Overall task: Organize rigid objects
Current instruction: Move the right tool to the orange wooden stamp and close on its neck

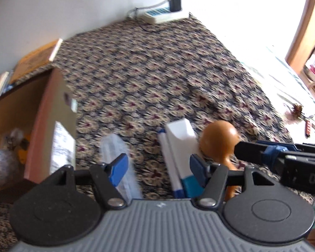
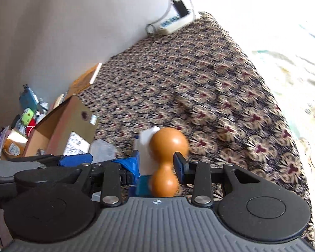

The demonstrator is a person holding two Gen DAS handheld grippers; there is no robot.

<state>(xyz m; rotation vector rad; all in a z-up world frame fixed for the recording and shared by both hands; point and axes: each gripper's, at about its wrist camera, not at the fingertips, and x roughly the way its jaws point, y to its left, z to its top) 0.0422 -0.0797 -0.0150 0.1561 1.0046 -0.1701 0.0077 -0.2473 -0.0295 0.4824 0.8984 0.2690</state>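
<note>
In the left wrist view my left gripper [image 1: 158, 167] is open above the patterned tablecloth [image 1: 157, 67]. Between and beside its fingers lie a clear plastic packet [image 1: 120, 157] and a white and blue box [image 1: 179, 147]. An orange dumbbell-shaped wooden piece [image 1: 219, 140] lies right of the box. In the right wrist view my right gripper [image 2: 158, 166] has its jaws either side of the orange piece's [image 2: 168, 145] narrow waist, with a visible gap on the left. The white box [image 2: 146, 147] sits behind it. The right gripper's black arm [image 1: 283, 157] crosses the left view.
An open cardboard box [image 1: 52, 121] with items inside stands at the left, also seen in the right wrist view [image 2: 63, 130]. A white power strip [image 1: 166, 15] with a black plug lies at the far wall. Books [image 1: 35, 58] lie behind the box. Bright window light floods the right.
</note>
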